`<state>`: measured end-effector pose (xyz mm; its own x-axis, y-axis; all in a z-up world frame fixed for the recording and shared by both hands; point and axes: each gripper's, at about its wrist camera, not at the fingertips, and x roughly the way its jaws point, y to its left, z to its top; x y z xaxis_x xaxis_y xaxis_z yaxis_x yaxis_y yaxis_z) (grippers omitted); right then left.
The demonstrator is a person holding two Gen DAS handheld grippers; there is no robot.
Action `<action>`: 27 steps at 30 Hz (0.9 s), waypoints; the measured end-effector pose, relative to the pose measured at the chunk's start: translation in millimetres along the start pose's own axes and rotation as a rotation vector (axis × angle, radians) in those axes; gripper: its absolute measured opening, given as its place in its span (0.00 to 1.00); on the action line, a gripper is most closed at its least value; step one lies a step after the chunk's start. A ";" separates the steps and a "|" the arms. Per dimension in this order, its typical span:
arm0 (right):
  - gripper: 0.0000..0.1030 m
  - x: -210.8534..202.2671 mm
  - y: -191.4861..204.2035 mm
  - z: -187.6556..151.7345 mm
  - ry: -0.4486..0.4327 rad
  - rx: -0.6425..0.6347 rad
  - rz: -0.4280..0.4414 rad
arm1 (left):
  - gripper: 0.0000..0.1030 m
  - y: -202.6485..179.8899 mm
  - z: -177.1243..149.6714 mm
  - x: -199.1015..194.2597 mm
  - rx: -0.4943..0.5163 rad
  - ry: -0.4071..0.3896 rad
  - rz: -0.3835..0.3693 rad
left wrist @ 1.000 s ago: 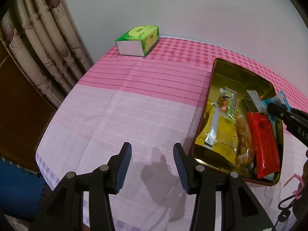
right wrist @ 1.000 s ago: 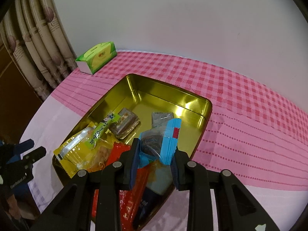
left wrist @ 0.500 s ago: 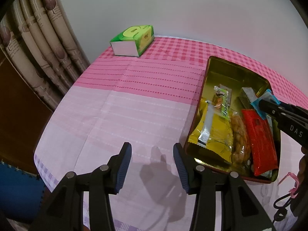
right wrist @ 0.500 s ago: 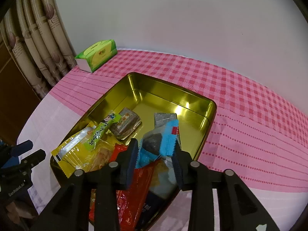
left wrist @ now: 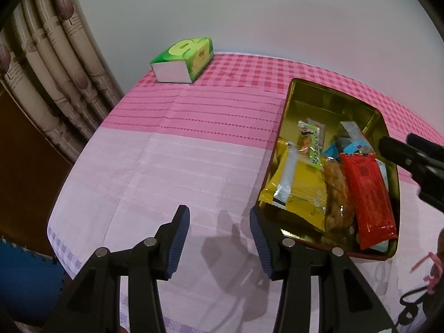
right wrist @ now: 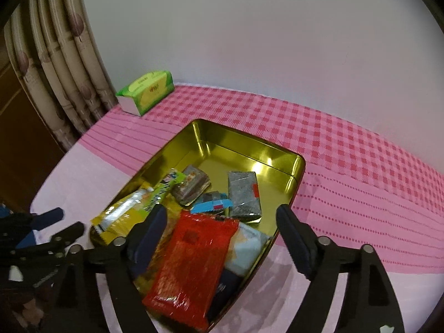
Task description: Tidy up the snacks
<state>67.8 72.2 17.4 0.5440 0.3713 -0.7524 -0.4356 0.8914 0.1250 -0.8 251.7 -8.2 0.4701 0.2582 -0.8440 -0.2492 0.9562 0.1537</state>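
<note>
Right tool (right wrist: 222, 227) just spread wide above gold tin (right wrist: 298, 163), blue packet (right wrist: 212, 205) released inside, left tool (left wrist: 219, 238) part-open, empty

Assorted wrapped snacks (right wrist: 194, 260) lie piled in the gold tin (right wrist: 249, 144).

Ahead of the right gripper (right wrist: 222, 230) and below it, a tin tray (right wrist: 288, 161) rests on the tablecloth (right wrist: 360, 183), holding the snack packets: a long packet (right wrist: 191, 266) lies nearest, between the spread jaws, a small packet (right wrist: 212, 205) just beyond it, a wrapped block (right wrist: 244, 194) further in. A tissue box (right wrist: 145, 93) sits far ahead to the left. The tray lies right of the left gripper (left wrist: 219, 238)
</note>
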 end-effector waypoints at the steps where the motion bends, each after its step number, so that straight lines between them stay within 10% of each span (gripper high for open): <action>1: 0.86 -4.4 0.0 -2.4 -0.002 0.004 0.003 | 0.45 -1.0 -0.2 -0.2 0.003 0.000 -0.001; 27: 0.98 -28.3 16.3 -60.8 0.083 0.040 -0.047 | 0.45 -21.4 -7.2 -5.7 0.061 -0.004 -0.022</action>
<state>1.7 60.4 1.4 0.5013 0.3071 -0.8089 -0.3806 0.9179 0.1126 -4.3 228.8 -10.4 0.4783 0.2378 -0.8454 -0.1871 0.9681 0.1664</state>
